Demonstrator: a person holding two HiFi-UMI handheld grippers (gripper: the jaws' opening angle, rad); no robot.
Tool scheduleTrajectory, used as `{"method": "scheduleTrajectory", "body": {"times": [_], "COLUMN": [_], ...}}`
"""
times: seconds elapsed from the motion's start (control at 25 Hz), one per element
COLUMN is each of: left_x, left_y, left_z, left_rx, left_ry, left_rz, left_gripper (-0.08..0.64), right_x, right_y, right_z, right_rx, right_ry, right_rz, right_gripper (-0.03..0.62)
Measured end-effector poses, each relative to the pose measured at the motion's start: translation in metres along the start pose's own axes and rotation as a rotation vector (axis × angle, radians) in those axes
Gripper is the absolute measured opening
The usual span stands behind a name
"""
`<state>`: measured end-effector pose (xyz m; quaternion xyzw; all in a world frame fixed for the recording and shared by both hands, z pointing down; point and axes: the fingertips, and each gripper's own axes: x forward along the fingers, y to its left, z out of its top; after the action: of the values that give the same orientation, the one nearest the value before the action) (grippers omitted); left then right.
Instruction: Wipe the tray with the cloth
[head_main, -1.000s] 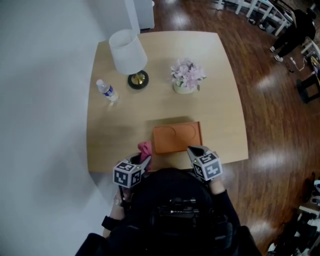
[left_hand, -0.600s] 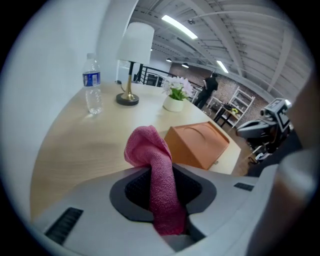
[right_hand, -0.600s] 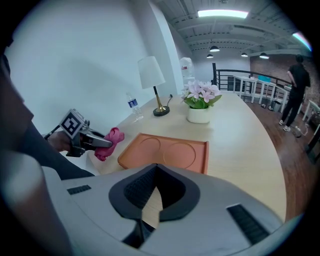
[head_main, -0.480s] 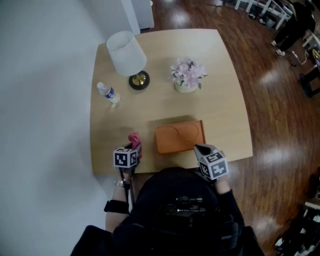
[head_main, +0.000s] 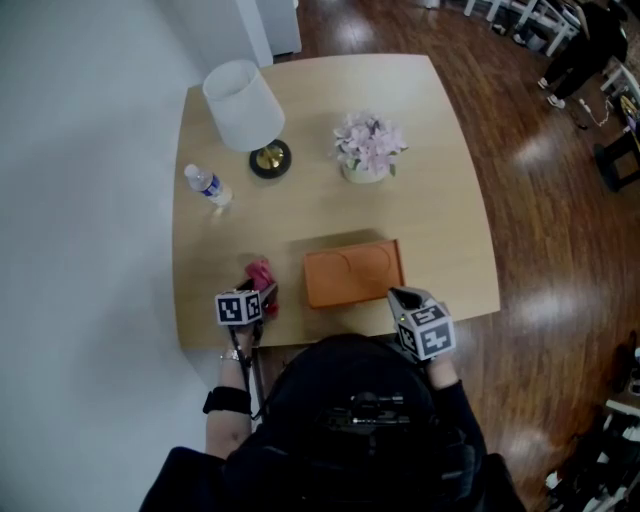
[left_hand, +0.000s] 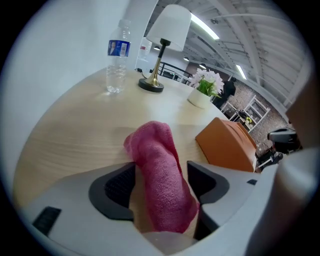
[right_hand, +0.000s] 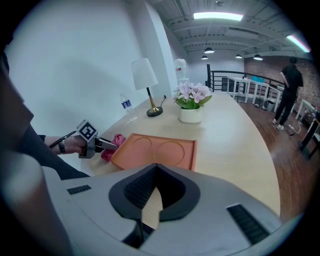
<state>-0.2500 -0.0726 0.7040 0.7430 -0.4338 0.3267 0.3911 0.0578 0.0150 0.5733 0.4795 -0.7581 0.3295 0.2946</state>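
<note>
The pink terry cloth (left_hand: 157, 185) lies lengthwise inside the left claw (left_hand: 160, 172), whose jaws just opened, releasing it. The orange rectangular tray (head_main: 354, 273) sits just to its right.

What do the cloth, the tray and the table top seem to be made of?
Cloth: pink terry or microfibre, going by its nubby pile. Tray: probably moulded plastic, matte orange, with two pressed round recesses. Table top: pale wood grain with a satin look; veneer or laminate, cannot tell.
</note>
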Motion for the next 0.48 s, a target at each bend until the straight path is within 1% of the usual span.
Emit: {"method": "scheduleTrajectory", "body": {"times": [0.04,0.12,0.24,0.32,0.36,0.4,0.48], "left_x": [-0.003,-0.013,-0.045,-0.073,-0.088,-0.103,-0.124], "left_y": [0.001,0.006,0.010,-0.002,-0.015,-0.031,-0.072], "left_z": [0.000,0.002,0.016,0.032,0.041,0.050,0.065], "left_rx": [-0.018,-0.050,-0.074,-0.062,-0.039,-0.006,0.076], "left_ry": [-0.012,-0.043,-0.127,-0.195,-0.223,-0.244,-0.270], "left_rz": [-0.003,0.002,0.012,-0.026,-0.056,-0.091,-0.177], "left_gripper": [0.371,0.396,0.403,0.389,0.340,0.251,0.113], "right_x": [0.000,-0.001,-0.003,-0.006,-0.008,-0.010,-0.016], "right_y": [-0.001,-0.003,-0.009,-0.015,-0.017,-0.019,-0.017], "right_z": [0.000,0.002,0.003,0.003,0.003,0.004,0.006], "right_rx": [0.003,0.006,0.015,0.027,0.035,0.042,0.055], "right_ry": [-0.001,-0.006,-0.016,-0.021,-0.025,-0.033,-0.049], "right_rz": [-0.002,-0.006,-0.014,-0.024,-0.030,-0.035,-0.038], "right_gripper": [0.006,0.006,0.008,0.008,0.007,0.006,0.008]}}
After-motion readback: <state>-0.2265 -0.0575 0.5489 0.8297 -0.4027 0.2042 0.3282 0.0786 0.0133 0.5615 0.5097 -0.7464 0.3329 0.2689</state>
